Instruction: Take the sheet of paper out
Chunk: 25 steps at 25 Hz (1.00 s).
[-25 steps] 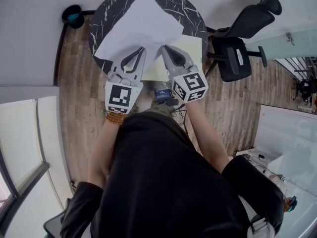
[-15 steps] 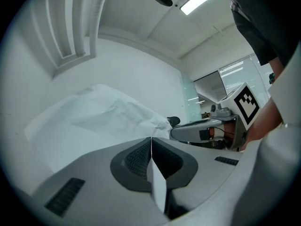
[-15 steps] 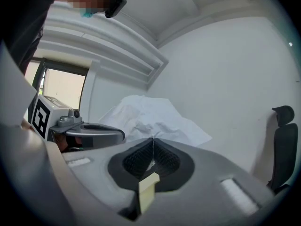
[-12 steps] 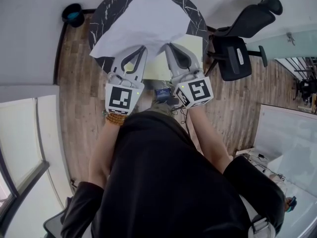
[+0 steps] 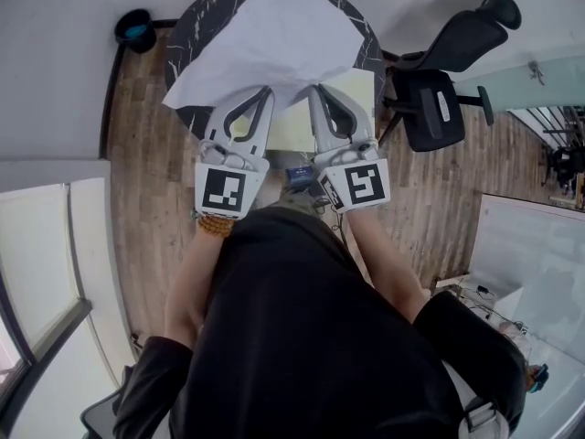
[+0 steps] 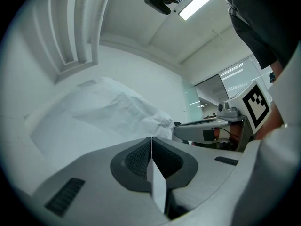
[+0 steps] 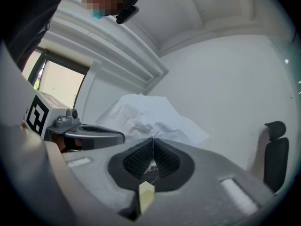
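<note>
A wood floor (image 5: 137, 163) spans the room below the person. Nearest, the left claw (image 5: 262, 92) and the right claw (image 5: 314, 91) lie side by side, pointing forward. Each claw is fully closed, and each clamps the near edge of the sheet of paper (image 5: 274, 35). The crumpled sheet spreads away from both claws, above the round dark tabletop (image 5: 186, 44). A pale yellow folder (image 5: 355, 85) lies on the tabletop under the sheet. Beyond, to the right, stands a black office chair (image 5: 437, 99).
</note>
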Each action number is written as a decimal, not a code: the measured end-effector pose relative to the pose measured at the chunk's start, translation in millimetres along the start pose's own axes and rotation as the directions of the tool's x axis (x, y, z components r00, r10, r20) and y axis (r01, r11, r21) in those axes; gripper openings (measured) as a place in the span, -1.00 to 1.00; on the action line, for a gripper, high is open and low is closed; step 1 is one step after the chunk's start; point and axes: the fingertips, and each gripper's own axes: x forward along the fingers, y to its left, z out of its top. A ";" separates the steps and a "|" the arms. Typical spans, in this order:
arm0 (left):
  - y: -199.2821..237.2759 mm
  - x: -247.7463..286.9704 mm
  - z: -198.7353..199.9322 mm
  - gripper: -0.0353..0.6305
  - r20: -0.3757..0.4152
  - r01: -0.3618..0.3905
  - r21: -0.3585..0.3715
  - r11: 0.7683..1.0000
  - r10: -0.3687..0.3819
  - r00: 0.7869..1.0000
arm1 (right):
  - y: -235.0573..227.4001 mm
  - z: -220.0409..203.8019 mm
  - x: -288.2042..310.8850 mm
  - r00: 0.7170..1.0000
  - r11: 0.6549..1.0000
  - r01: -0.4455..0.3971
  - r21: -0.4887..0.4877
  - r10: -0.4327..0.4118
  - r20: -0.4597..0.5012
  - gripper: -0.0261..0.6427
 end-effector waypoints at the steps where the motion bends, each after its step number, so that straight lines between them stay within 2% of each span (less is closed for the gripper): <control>1: 0.9 0.1 0.0 -0.86 0.003 -0.002 0.000 1.000 0.002 1.000 | -0.2 1.5 -0.6 1.000 1.000 0.022 -0.021 -0.022 0.001 -0.93; 4: 4.9 -2.2 -0.1 -0.86 0.010 -0.009 -0.014 1.000 0.009 1.000 | 6.9 5.1 -1.9 0.999 0.997 0.052 -0.066 -0.051 0.013 -0.93; 10: 6.5 -3.6 3.4 -0.86 0.006 -0.010 0.001 1.000 0.010 1.000 | 13.2 11.4 -1.7 0.999 0.997 0.040 -0.066 -0.039 0.023 -0.93; 25: -0.7 5.3 -1.1 -0.86 -0.008 0.033 -0.005 0.999 -0.033 0.999 | 26.0 9.3 -5.1 0.999 0.997 -0.053 -0.063 0.053 -0.009 -0.93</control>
